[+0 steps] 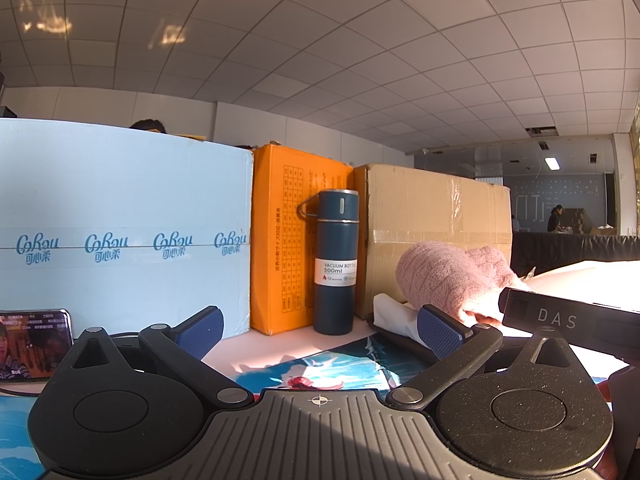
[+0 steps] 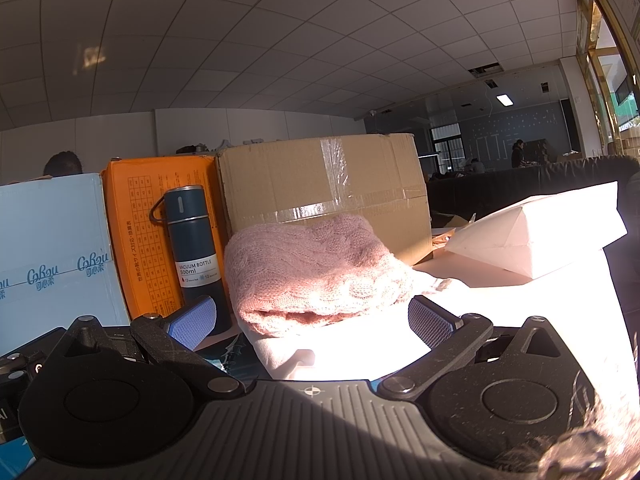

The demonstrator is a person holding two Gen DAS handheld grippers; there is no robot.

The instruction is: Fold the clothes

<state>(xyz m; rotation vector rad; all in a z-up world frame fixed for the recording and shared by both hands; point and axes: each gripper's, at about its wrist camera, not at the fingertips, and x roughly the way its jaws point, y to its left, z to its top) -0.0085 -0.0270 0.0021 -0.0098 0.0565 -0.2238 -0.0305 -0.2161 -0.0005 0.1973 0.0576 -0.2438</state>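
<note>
The left tool sits low in the frame with its blue-padded fingers spread wide and nothing between them, above a blue printed mat on the bench. The right tool is likewise spread open and empty, just in front of a folded pink knit sweater in the centre of its view. The sweater lies on a white cloth in bright sunlight. In the left view the sweater sits at centre right, in front of a brown cardboard box. A dark blue vacuum bottle stands upright at mid-frame, beside an orange box and a pale blue box further left. A phone with a lit screen leans at lower left.
</note>
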